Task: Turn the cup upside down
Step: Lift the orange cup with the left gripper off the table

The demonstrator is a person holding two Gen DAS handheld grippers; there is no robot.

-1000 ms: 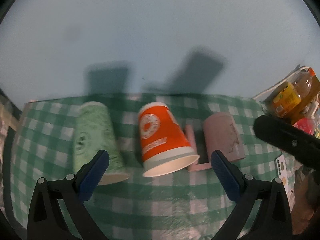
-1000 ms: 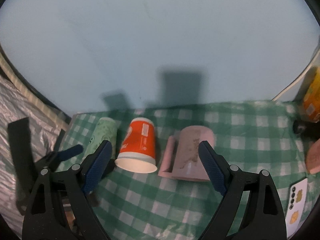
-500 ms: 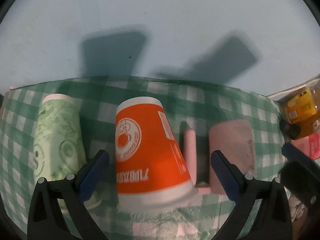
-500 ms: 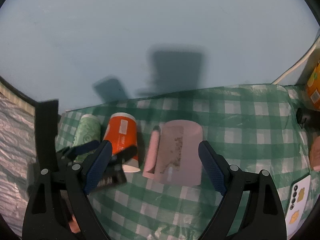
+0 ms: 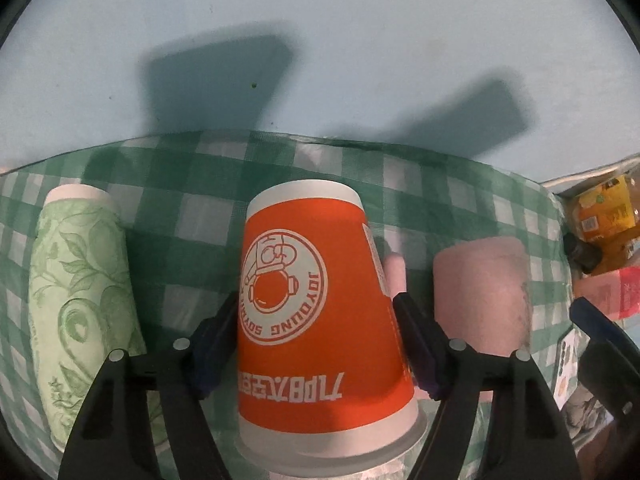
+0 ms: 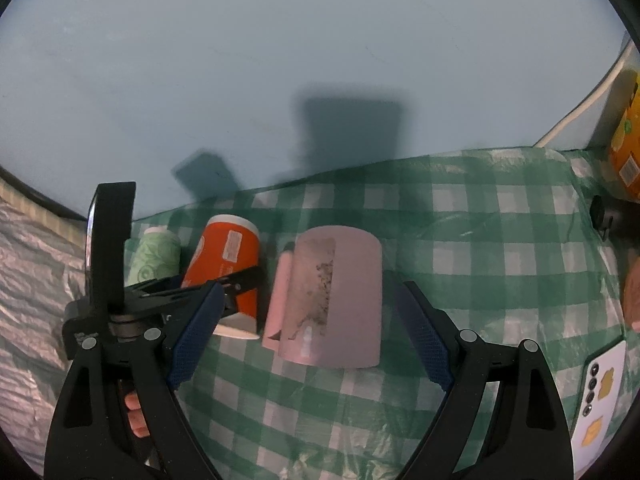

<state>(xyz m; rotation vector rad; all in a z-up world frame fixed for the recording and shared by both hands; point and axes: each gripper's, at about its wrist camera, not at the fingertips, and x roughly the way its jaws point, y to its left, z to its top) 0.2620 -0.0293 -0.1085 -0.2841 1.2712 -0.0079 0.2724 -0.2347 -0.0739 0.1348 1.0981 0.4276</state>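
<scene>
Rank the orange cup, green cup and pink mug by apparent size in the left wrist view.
1. orange cup, largest, though it sits nearest, between the left gripper fingers.
2. green cup.
3. pink mug, smallest; partly hidden by a finger, so the last two are uncertain.

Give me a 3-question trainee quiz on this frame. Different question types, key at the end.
1. True or false: the left gripper has its fingers against both sides of the orange cup.
2. Multiple choice: the pink mug stands A) rim up, B) rim down on the cloth, C) on its side.
3. Fill in: to the left of the orange cup in the left wrist view stands a ____ paper cup with a leaf print.

Key: 1 true. 2 B; its handle faces the orange cup, and the right gripper is open around the mug without touching it. 3 green.
</scene>
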